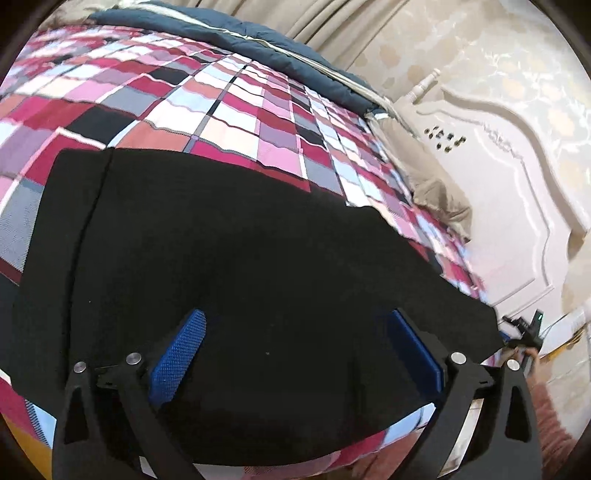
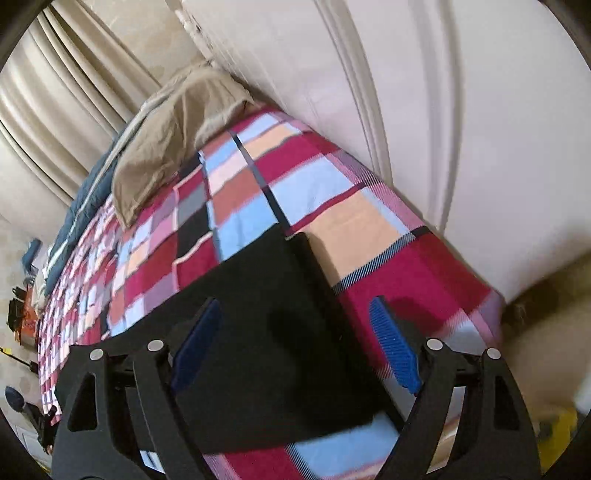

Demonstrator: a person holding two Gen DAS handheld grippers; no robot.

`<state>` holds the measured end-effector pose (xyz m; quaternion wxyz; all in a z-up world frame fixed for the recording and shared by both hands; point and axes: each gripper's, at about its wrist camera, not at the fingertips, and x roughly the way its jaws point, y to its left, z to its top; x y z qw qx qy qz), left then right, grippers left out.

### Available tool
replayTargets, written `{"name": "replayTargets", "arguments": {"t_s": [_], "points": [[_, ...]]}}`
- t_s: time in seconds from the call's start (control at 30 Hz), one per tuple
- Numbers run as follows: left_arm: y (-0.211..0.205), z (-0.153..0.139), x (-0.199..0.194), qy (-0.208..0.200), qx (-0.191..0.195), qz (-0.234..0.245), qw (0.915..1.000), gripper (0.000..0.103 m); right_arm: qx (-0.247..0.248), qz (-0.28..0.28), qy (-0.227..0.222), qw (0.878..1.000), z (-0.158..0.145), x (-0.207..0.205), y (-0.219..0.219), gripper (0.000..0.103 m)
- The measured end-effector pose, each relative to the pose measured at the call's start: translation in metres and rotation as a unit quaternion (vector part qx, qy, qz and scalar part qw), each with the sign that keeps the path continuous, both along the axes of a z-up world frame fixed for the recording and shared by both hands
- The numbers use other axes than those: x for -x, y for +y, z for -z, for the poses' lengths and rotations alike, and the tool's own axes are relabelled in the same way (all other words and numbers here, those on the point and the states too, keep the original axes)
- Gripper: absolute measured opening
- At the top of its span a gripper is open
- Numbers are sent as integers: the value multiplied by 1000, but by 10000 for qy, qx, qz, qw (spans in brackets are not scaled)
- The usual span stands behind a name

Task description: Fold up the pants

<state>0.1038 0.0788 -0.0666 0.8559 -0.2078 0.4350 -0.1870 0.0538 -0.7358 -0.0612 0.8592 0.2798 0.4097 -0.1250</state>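
The black pants (image 1: 236, 266) lie flat on the checked bedspread (image 1: 229, 110). My left gripper (image 1: 295, 325) hovers over their near part, jaws wide open with blue pads (image 1: 177, 365), holding nothing. In the right wrist view the pants (image 2: 266, 302) end in a straight edge near the headboard side. My right gripper (image 2: 295, 317) is above that end, jaws wide open; its left pad (image 2: 195, 343) is over the black cloth, its right pad (image 2: 395, 347) over the bedspread (image 2: 369, 221). The right gripper also shows in the left wrist view (image 1: 528, 332) at the pants' far right corner.
A tan pillow (image 2: 166, 140) lies near the white headboard (image 2: 443, 110). A dark blue quilt (image 1: 236, 33) runs along the far side of the bed, with beige curtains (image 1: 332, 22) behind. Some gear stands on the floor (image 2: 22, 314) beyond the bed.
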Motion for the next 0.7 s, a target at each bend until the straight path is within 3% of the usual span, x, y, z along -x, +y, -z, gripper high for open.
{"name": "replayTargets", "arguments": {"t_s": [0.17, 0.23, 0.27, 0.33, 0.37, 0.4, 0.57, 0.7], "points": [[-13, -1, 2, -79, -566, 107, 9983, 98, -181, -185, 100, 9996, 8, -9, -3, 83], [-16, 0, 2, -99, -715, 121, 9973, 98, -228, -514, 148, 9983, 9, -12, 5, 71], [-18, 0, 2, -106, -801, 123, 9967, 98, -175, -668, 240, 9973, 8, -15, 10, 60], [-19, 1, 1, -114, -900, 112, 9958, 98, 168, -903, 550, 9943, 7, -18, 21, 44], [-20, 1, 1, -117, -942, 100, 9954, 98, 136, -961, 579, 9936, 7, -19, 24, 24], [-20, 1, 1, -113, -962, 91, 9953, 98, -16, -1014, 568, 9932, 5, -19, 24, 18], [-15, 0, -3, 13, -760, 60, 9971, 98, 323, -886, 652, 9934, -19, -21, 37, 16], [-7, 0, -4, 105, -465, -15, 9989, 98, 203, -746, 399, 9962, -47, -16, 43, 16]]}}
